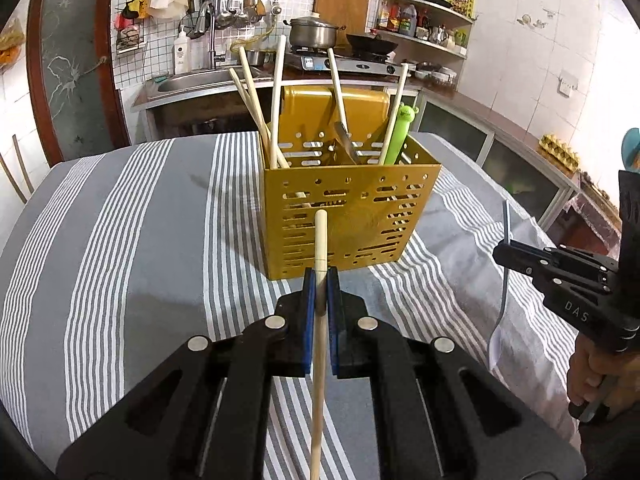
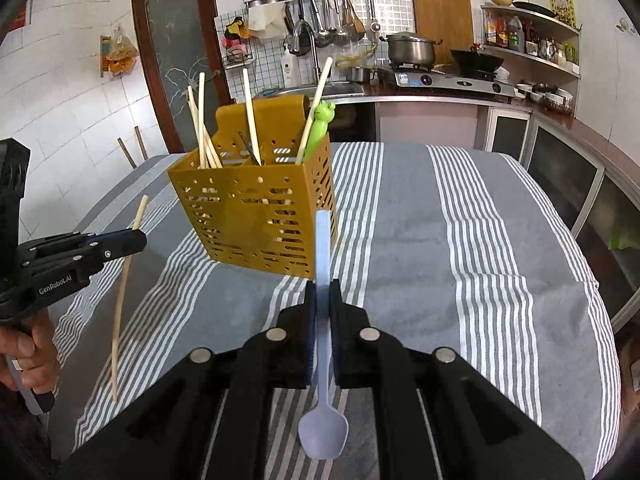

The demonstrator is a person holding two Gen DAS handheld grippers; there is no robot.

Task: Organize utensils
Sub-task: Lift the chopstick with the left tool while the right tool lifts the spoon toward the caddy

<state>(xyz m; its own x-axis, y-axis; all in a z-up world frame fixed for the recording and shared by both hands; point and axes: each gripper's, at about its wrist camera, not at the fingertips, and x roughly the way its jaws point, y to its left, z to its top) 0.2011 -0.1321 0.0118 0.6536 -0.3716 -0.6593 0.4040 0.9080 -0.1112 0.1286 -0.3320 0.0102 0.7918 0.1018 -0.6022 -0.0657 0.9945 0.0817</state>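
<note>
Chopstick (image 1: 320,320) clamped; tablecloth (image 1: 140,240) open beside caddy (image 1: 348,220).

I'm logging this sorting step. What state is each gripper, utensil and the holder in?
left gripper: shut on chopstick
chopstick: held, off the cloth
right gripper: shut on spoon
spoon: held by its handle, bowl toward camera
yellow holder: upright on striped cloth, part filled
green utensil: standing in holder
</note>
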